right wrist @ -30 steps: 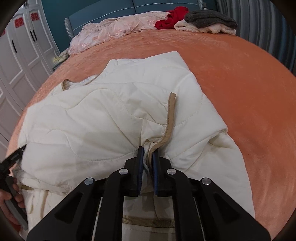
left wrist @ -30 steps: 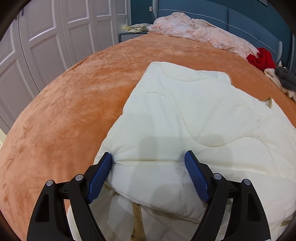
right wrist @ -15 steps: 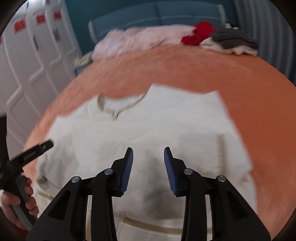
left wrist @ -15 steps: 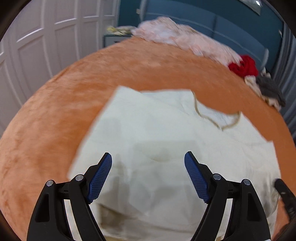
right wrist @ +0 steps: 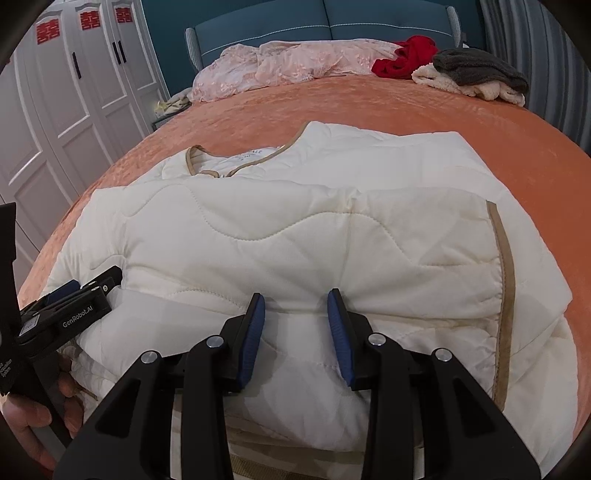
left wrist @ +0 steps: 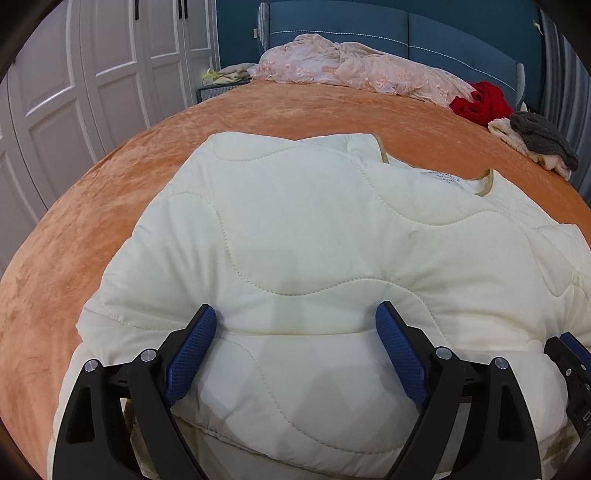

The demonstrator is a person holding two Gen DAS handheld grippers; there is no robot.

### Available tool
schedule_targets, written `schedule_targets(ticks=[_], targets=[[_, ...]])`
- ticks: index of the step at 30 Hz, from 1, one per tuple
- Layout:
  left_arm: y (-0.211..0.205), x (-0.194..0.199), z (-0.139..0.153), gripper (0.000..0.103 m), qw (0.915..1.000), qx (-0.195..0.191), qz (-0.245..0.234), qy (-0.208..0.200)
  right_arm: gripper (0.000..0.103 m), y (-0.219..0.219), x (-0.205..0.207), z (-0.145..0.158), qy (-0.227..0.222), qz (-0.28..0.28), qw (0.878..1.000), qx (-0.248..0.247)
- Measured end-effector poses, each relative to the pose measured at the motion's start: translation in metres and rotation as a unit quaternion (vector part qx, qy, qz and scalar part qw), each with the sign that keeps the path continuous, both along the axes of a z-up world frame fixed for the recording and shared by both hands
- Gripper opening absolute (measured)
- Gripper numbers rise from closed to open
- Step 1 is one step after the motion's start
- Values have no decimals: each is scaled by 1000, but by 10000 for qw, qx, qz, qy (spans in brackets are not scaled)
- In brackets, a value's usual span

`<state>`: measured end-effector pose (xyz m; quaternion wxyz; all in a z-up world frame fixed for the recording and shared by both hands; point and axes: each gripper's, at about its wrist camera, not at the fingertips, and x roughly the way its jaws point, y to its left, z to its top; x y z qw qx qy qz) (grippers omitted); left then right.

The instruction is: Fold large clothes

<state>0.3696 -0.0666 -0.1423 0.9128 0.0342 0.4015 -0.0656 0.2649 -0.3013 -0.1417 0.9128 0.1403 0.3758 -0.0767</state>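
Observation:
A cream quilted jacket (left wrist: 314,229) with tan trim lies folded on the orange bedspread (left wrist: 110,192), collar toward the headboard. My left gripper (left wrist: 295,314) hovers at the jacket's near folded edge. Its jaws are opening wide, the padded fold lies between the blue pads, and nothing is gripped. In the right wrist view the same jacket (right wrist: 295,229) shows a tan-edged panel on the right. My right gripper (right wrist: 296,297) stands partly open over the near fold, its pads clear of the cloth. The left gripper (right wrist: 74,299), held by a hand (right wrist: 29,417), appears at the jacket's left edge.
Along the blue headboard (right wrist: 332,22) lie a pink lace cover (right wrist: 288,62), a red garment (right wrist: 402,55) and a grey and cream pile (right wrist: 476,77). White wardrobe doors (left wrist: 92,74) stand to the left. Orange bedspread (right wrist: 517,147) stretches right of the jacket.
My right gripper let go of the tan-trimmed edge and opened. Both grippers shifted along the near edge. The jacket now lies flatter, with its collar in view.

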Motion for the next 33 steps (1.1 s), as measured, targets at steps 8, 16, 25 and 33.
schedule_targets(ticks=[8, 16, 25, 33], targets=[[3, 0, 10, 86, 9997, -169, -54, 143, 36, 1, -1, 6, 61, 34, 9999, 99], [55, 40, 81, 86, 9932, -1161, -12, 99, 55, 20, 42, 72, -402, 706, 9967, 79], [67, 160, 50, 85, 9855, -1470, 514, 666, 57, 51, 213, 63, -36, 1183, 9874, 1054], [58, 165, -2, 86, 9899, -1178, 535, 587, 18, 80, 262, 0, 574, 1394, 9840, 950]])
